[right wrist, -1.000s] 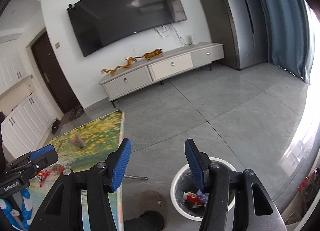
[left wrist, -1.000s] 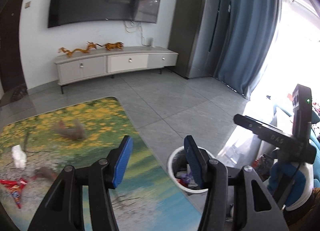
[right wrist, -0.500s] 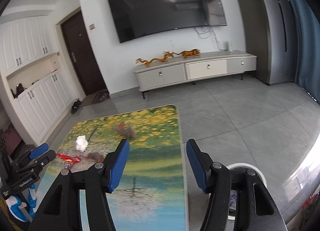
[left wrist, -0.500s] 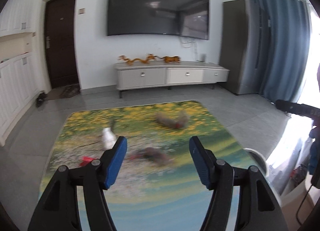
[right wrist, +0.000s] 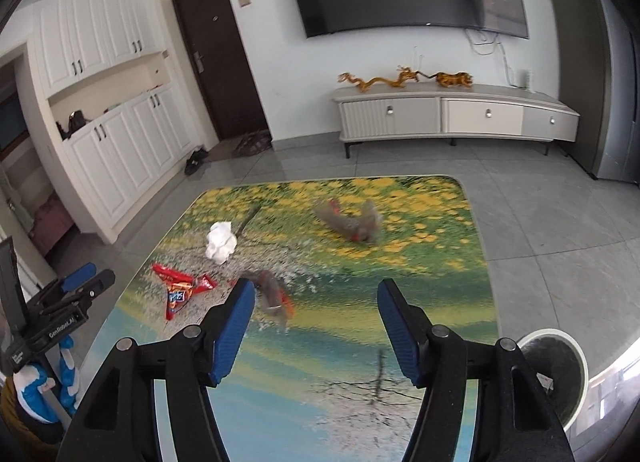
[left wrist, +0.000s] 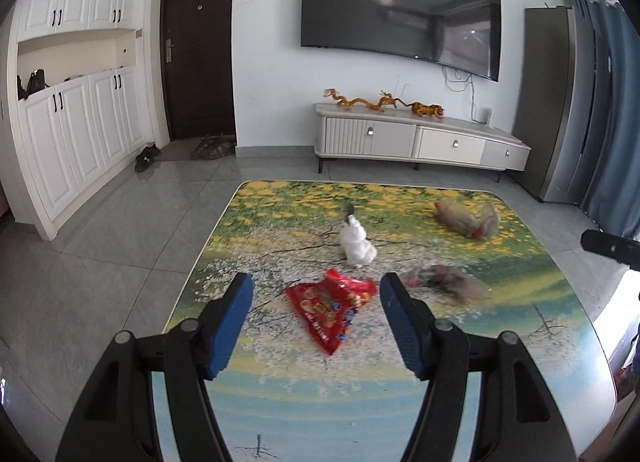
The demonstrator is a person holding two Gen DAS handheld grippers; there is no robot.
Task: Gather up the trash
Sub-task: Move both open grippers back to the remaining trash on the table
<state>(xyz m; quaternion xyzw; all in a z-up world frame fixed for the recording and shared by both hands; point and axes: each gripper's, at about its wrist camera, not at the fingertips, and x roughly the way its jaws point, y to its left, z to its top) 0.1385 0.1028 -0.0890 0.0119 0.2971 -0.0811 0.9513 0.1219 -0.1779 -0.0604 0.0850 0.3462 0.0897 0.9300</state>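
Observation:
A red snack wrapper (left wrist: 331, 308) lies on the printed table (left wrist: 360, 402), just ahead of my open, empty left gripper (left wrist: 316, 318). A crumpled white tissue (left wrist: 357, 245) lies beyond it. Two clear crumpled wrappers lie to the right, one near (left wrist: 444, 280) and one far (left wrist: 468, 218). In the right wrist view my right gripper (right wrist: 316, 316) is open and empty over the table (right wrist: 360, 362), with the near clear wrapper (right wrist: 272, 292) by its left finger. The red wrapper (right wrist: 180, 289), tissue (right wrist: 220, 242) and far wrapper (right wrist: 352, 220) show there too. The white bin (right wrist: 554, 372) stands at the table's right.
A TV cabinet (left wrist: 420, 140) with dragon figures stands at the far wall under a TV (left wrist: 400, 8). White cupboards (left wrist: 72, 102) and a dark door (left wrist: 198, 54) are at left, curtains (left wrist: 612, 110) at right. My left gripper shows at the right view's left edge (right wrist: 68, 294).
Both grippers have swung left from over the bin to face the table. The trash on the table now lies straight ahead of both. Both stay open and empty.

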